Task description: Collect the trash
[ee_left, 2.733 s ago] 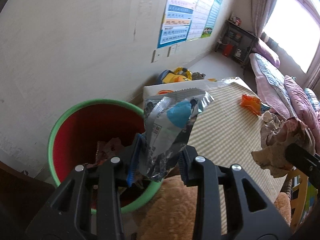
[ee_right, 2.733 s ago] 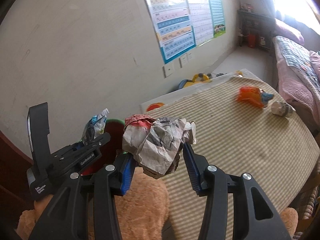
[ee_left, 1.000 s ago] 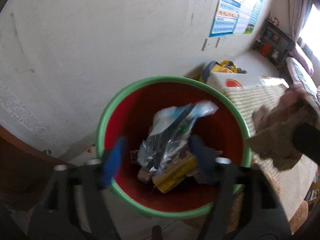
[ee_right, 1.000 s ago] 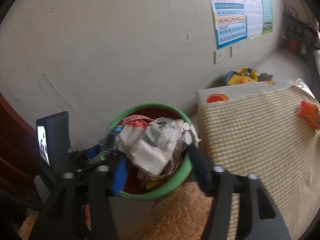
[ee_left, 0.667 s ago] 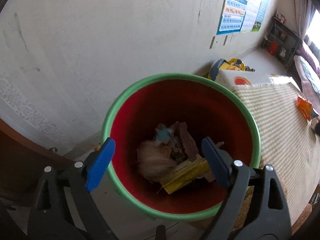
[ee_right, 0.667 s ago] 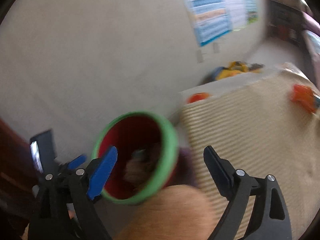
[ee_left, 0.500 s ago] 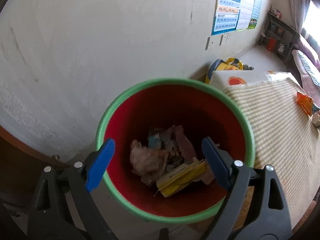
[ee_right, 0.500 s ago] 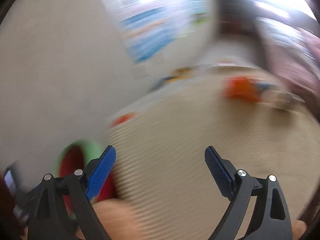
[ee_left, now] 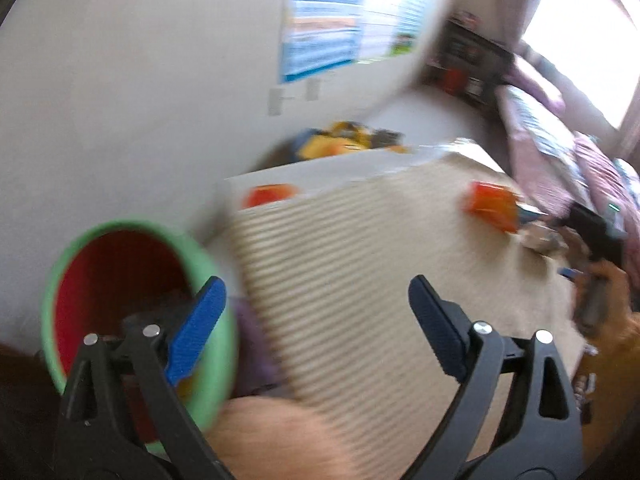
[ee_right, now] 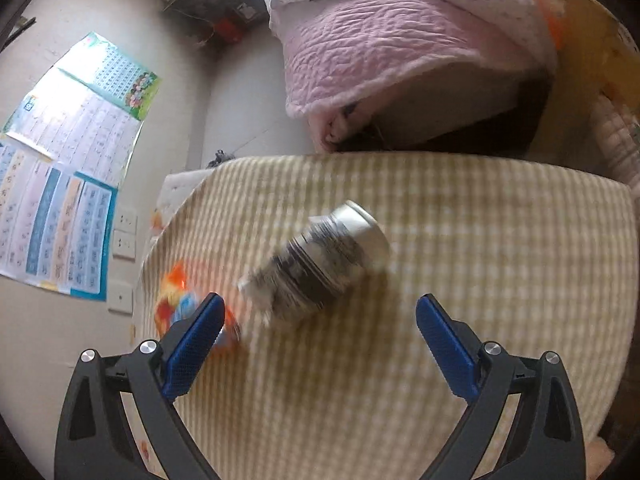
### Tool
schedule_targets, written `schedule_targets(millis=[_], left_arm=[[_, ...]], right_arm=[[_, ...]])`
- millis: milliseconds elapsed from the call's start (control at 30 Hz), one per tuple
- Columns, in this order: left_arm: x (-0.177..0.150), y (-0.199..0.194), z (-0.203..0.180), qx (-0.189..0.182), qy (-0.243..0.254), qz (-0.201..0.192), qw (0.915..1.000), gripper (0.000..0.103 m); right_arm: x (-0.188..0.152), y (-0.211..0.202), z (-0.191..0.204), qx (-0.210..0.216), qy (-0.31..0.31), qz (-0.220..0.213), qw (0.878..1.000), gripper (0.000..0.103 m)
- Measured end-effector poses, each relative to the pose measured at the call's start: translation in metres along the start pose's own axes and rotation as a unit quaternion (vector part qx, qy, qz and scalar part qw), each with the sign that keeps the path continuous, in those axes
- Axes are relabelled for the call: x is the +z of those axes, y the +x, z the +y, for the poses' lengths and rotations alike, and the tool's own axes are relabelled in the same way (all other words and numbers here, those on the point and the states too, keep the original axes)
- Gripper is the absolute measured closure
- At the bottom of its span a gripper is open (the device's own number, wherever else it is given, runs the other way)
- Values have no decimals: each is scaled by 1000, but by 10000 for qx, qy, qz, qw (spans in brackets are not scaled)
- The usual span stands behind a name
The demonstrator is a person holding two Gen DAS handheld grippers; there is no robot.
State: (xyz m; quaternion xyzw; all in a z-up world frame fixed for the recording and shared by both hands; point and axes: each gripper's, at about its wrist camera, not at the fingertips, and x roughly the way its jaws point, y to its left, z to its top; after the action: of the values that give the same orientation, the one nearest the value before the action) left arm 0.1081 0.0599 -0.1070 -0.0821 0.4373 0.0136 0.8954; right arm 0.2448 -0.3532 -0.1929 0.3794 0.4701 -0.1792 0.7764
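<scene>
No print reads clearly on the crushed silver can (ee_right: 320,264). Left of it lies an orange wrapper (ee_right: 176,300), both on the checked cloth (ee_right: 460,280). Right gripper (ee_right: 318,338) gapes empty, just opening; left gripper (ee_left: 316,322) likewise, beside the green-rimmed red bin (ee_left: 116,240).

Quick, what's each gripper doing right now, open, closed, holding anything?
Left gripper: open, jaws just opened further, nothing between them.
Right gripper: open, jaws just opened further, empty, above the crushed can.

you have one bin (ee_left: 132,232) beside the table. on it lie one orange wrapper (ee_left: 490,206) and one crushed can (ee_right: 320,264).
</scene>
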Motion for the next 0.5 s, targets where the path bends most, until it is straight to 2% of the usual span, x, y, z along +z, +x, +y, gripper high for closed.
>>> schedule_targets(millis=[67,133,200,267,333,400,500], left_arm=[[10,10,-34,-286,177,101,9994,11],[21,22,-65,-518,309,234,9979,11],[30,34,-92,-657,409,302,9965,11],[41,50,-114,-801,431,434,9949,11],[52,69,-134,-905,356,582,9936,11],[62,88,-154,-963,278,697,9925,11],[79,129,-191,-921,228,956,9909,11]], right_arm=[[5,5,5,-105,-59,-83,9999,12],[8,10,9,-69,-396,-86,9992,36],[10,10,9,101,-682,-119,9975,42],[8,-3,0,527,-892,-240,9943,61],[-2,-27,-16,842,-1059,-343,9902,62],[-17,-44,-26,833,-1329,-452,9866,66],[-51,-68,-55,1095,-1462,-298,9827,67]])
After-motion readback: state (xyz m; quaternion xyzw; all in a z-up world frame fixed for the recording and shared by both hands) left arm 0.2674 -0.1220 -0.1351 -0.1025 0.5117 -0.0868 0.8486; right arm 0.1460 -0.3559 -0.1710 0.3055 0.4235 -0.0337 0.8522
